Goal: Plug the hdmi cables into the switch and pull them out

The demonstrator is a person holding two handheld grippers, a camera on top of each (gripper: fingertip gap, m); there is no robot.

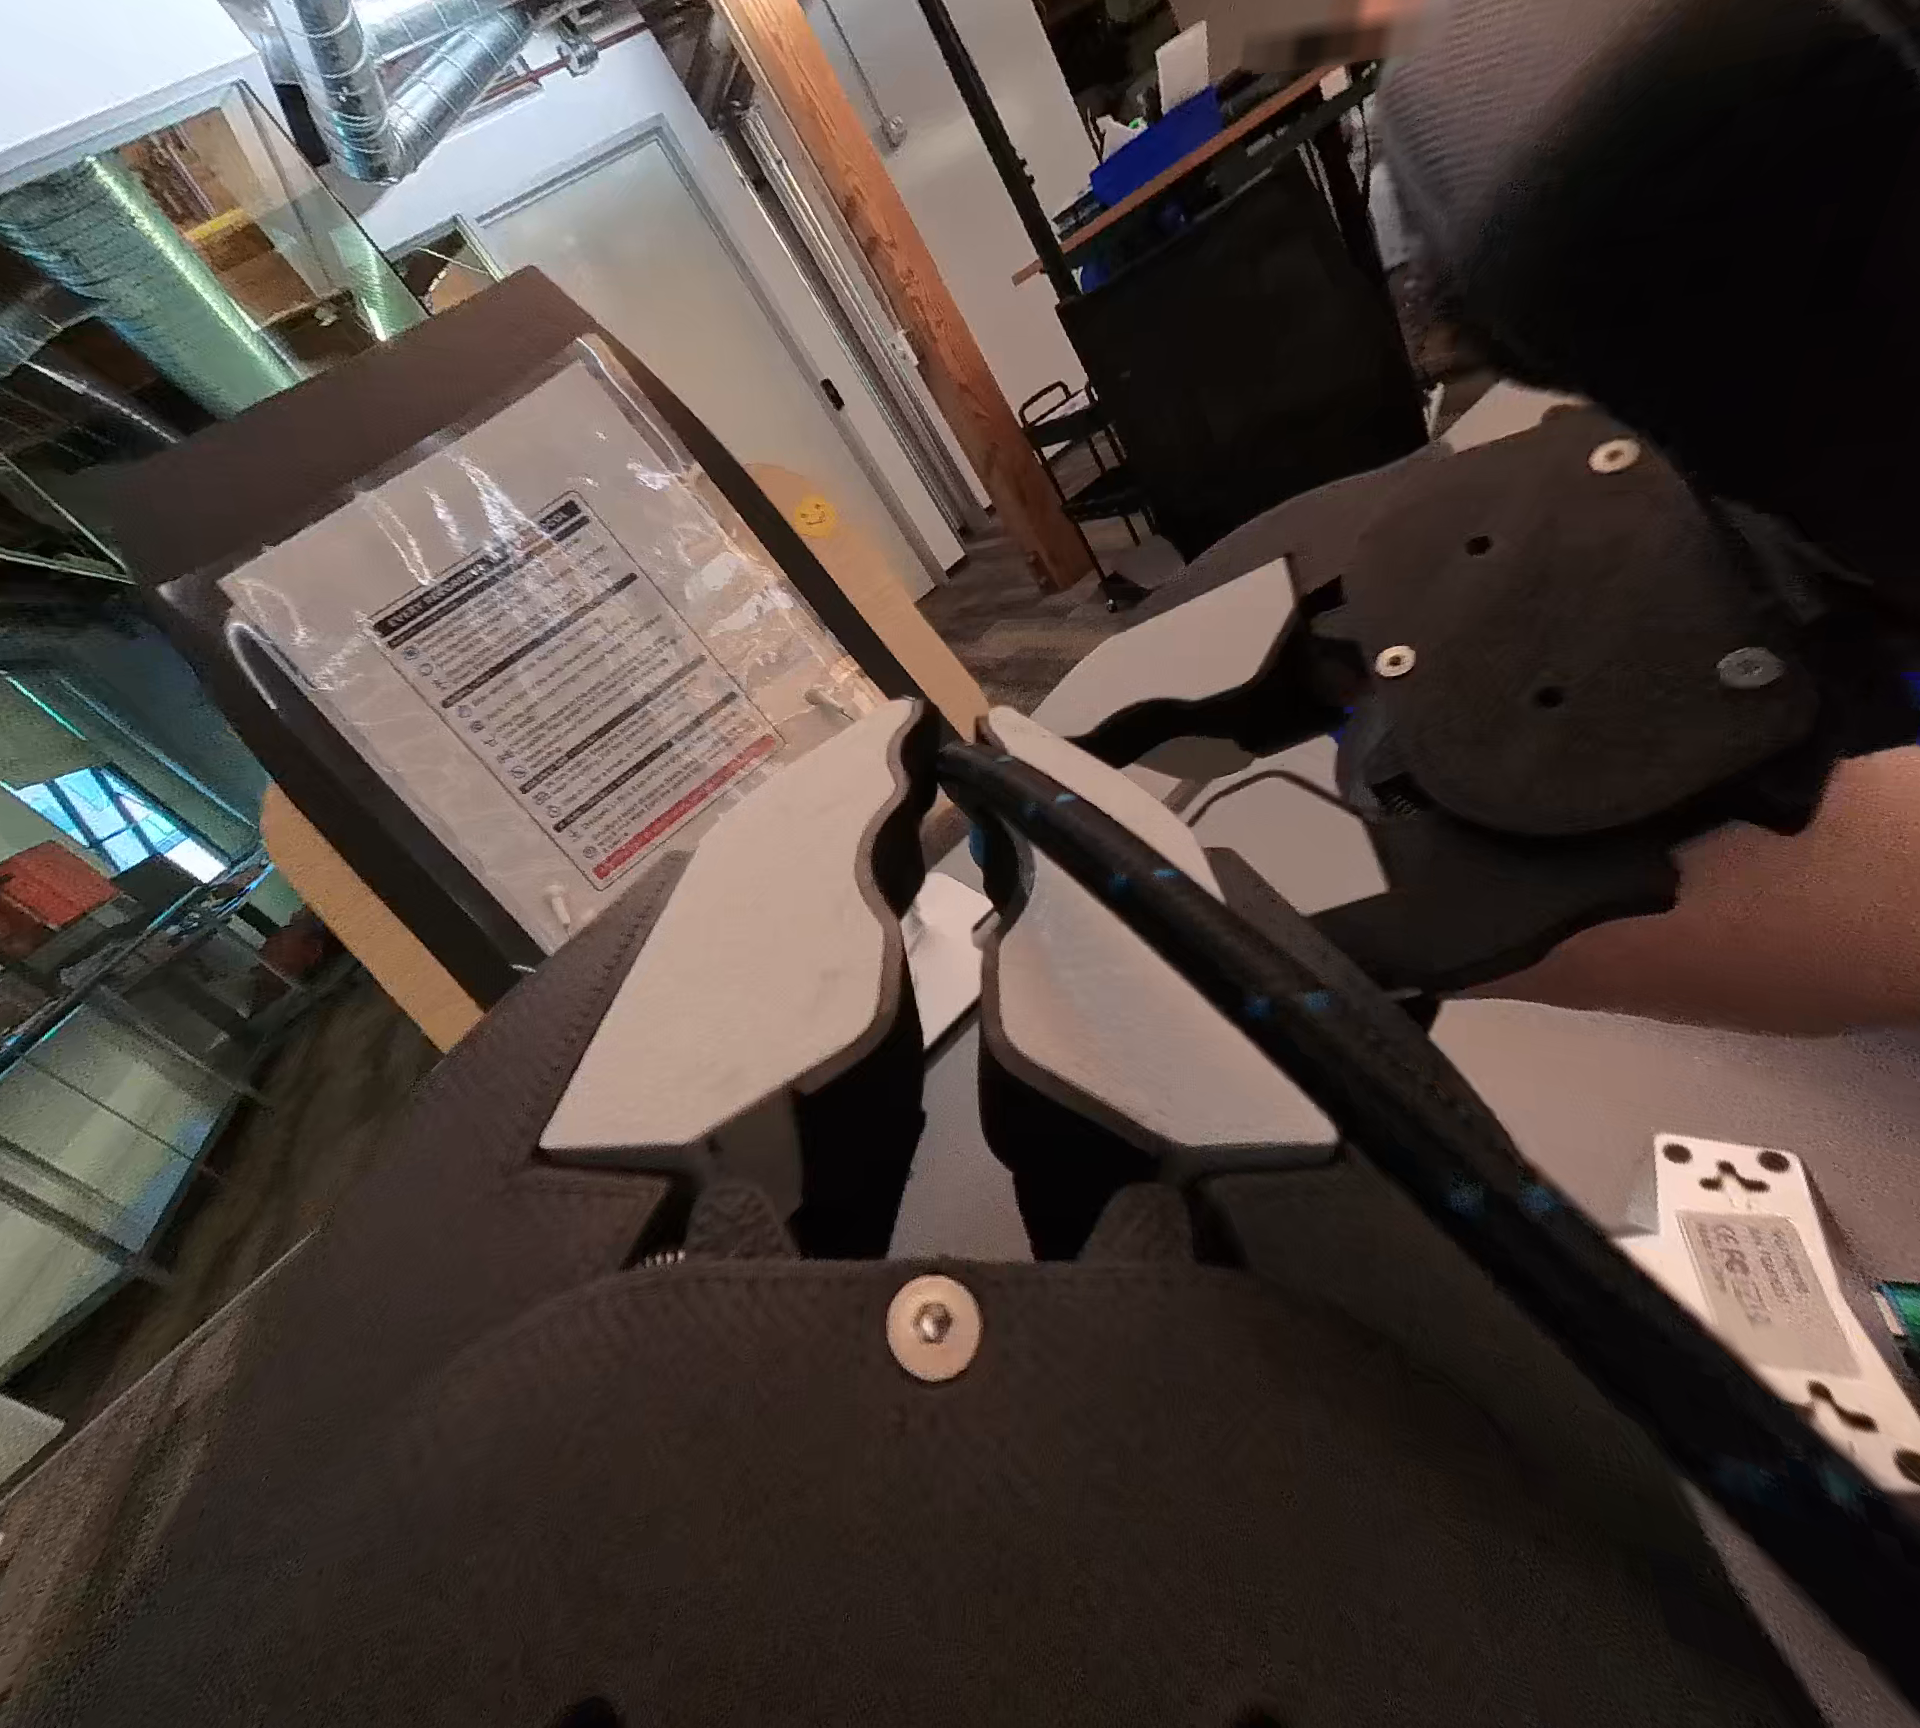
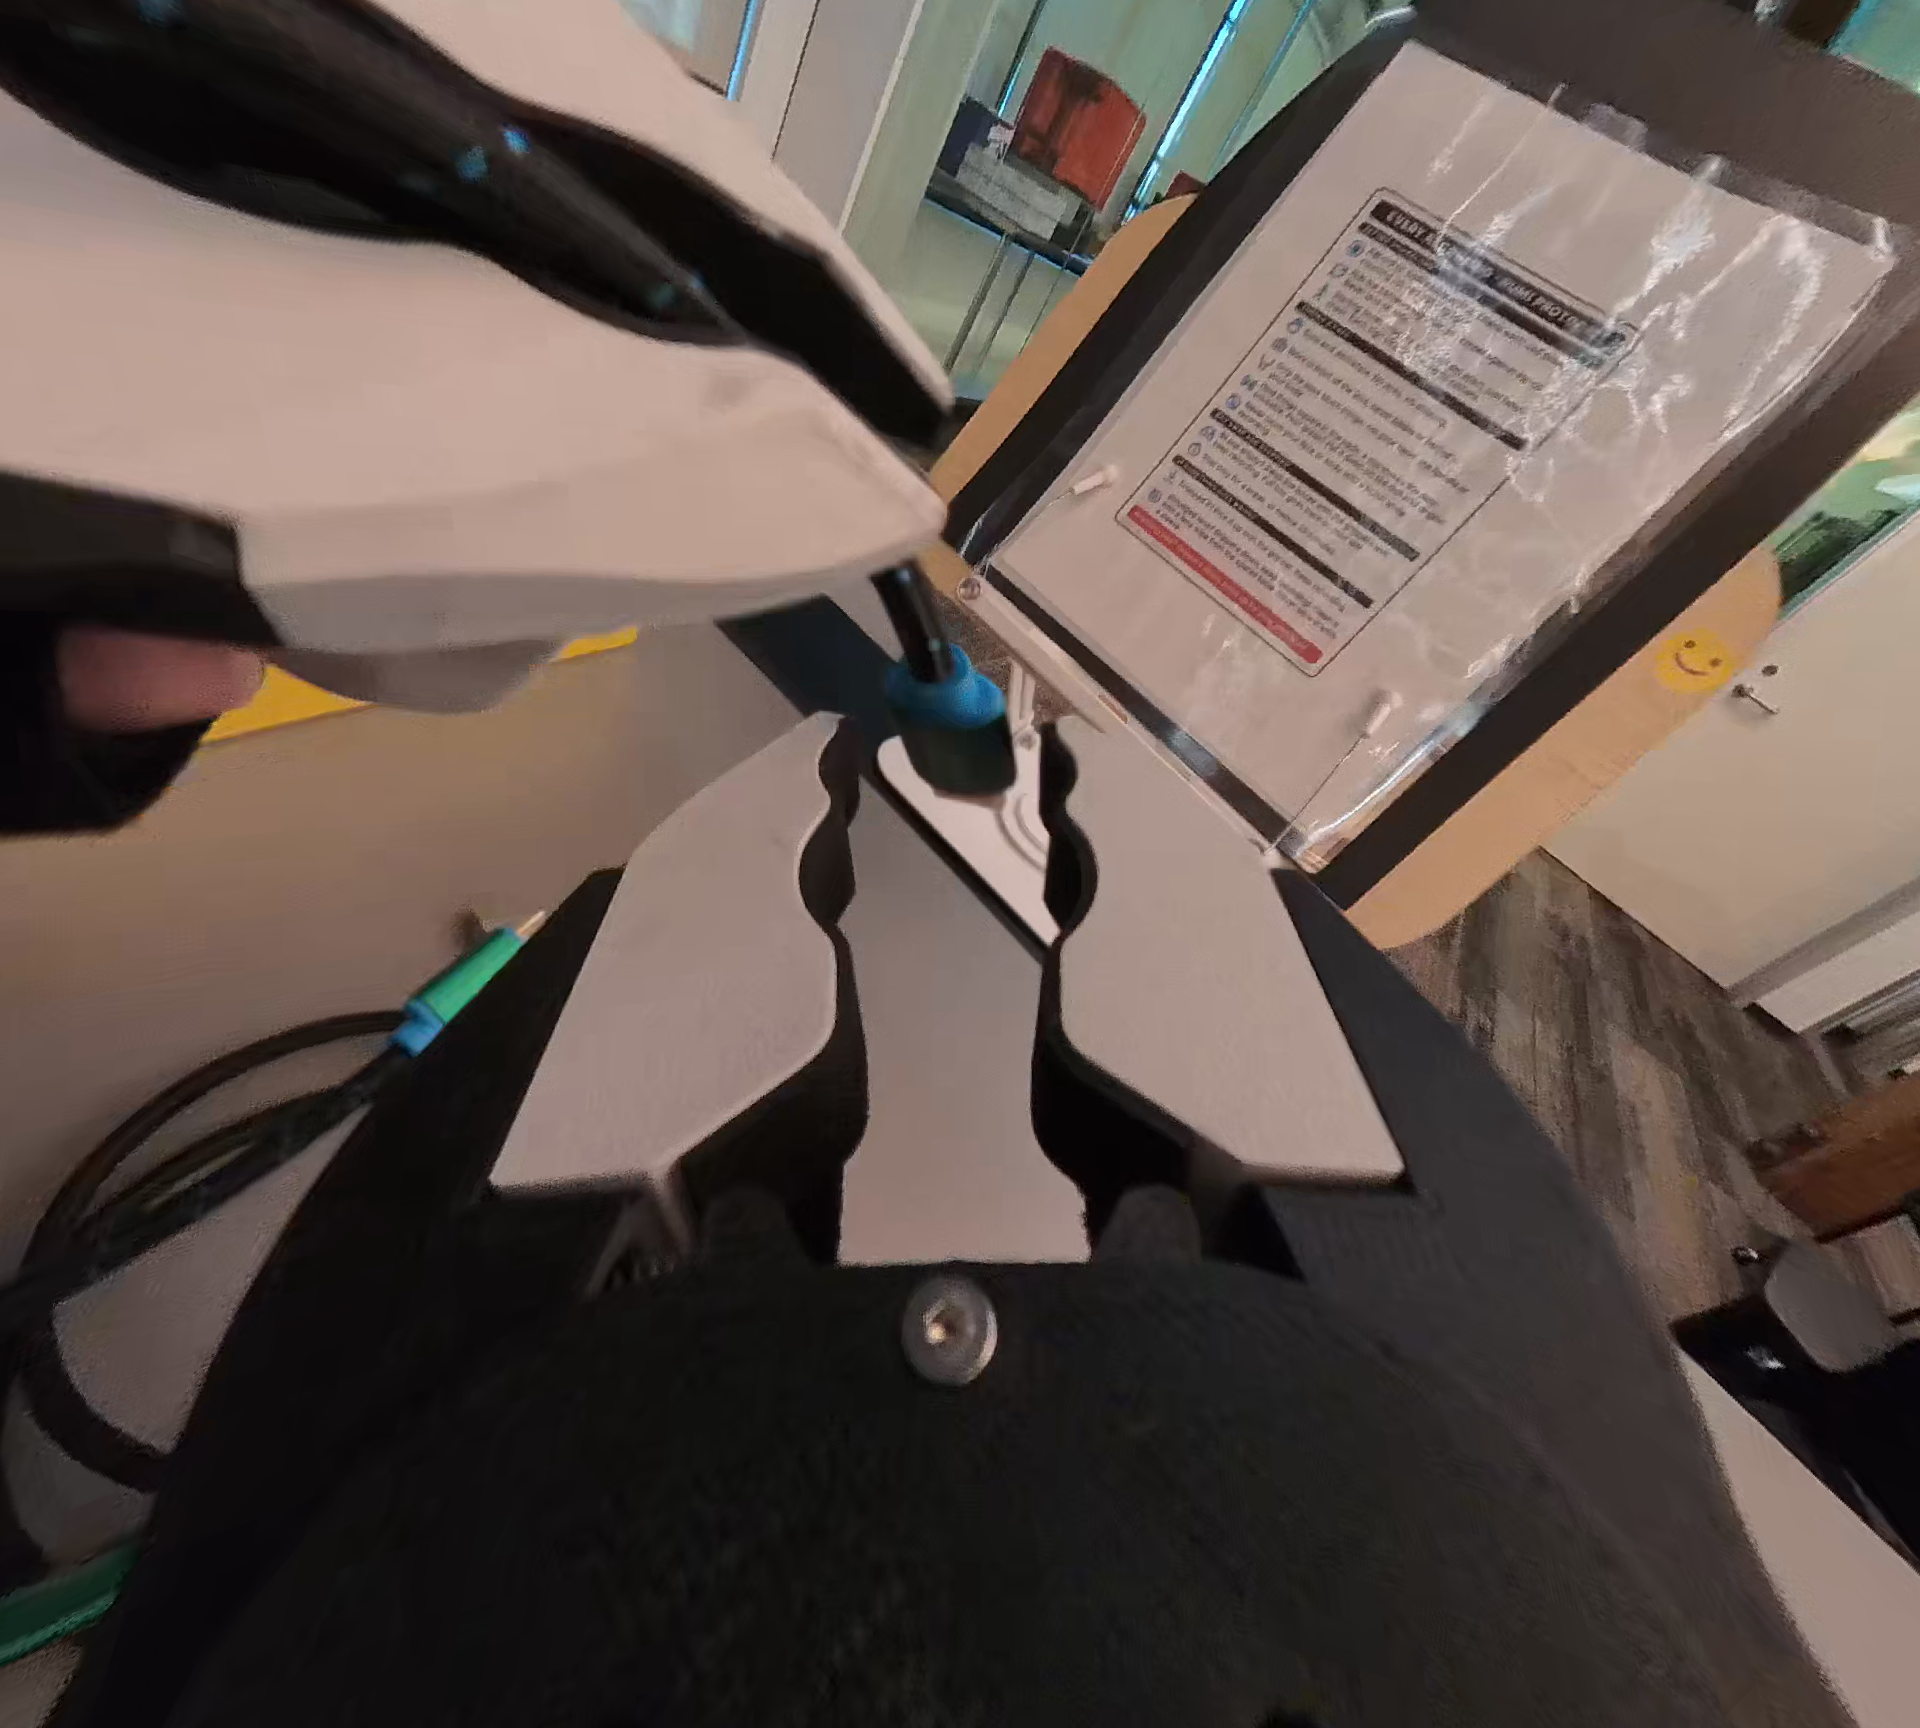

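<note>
My left gripper (image 1: 951,748) is shut on a black HDMI cable (image 1: 1226,930) with blue flecks, which runs back to the lower right. In the right wrist view the left gripper (image 2: 920,468) comes in from the upper left, and the cable's blue-collared plug (image 2: 951,728) hangs down from its tips. My right gripper (image 2: 940,738) is open, with the plug between its fingertips and apart from them. Its fingers (image 1: 1195,629) reach in from the right in the left wrist view. A white switch box (image 1: 1766,1294) lies on the table at the lower right.
A printed sheet in a clear stand (image 2: 1403,452) stands on a dark board just beyond both grippers. A second cable with a green plug (image 2: 468,972) and a black coil (image 2: 156,1159) lie on the pale table (image 2: 364,847). A person's hand (image 1: 1714,899) holds the right gripper. About 7 centimetres separates my left fingertips from my right.
</note>
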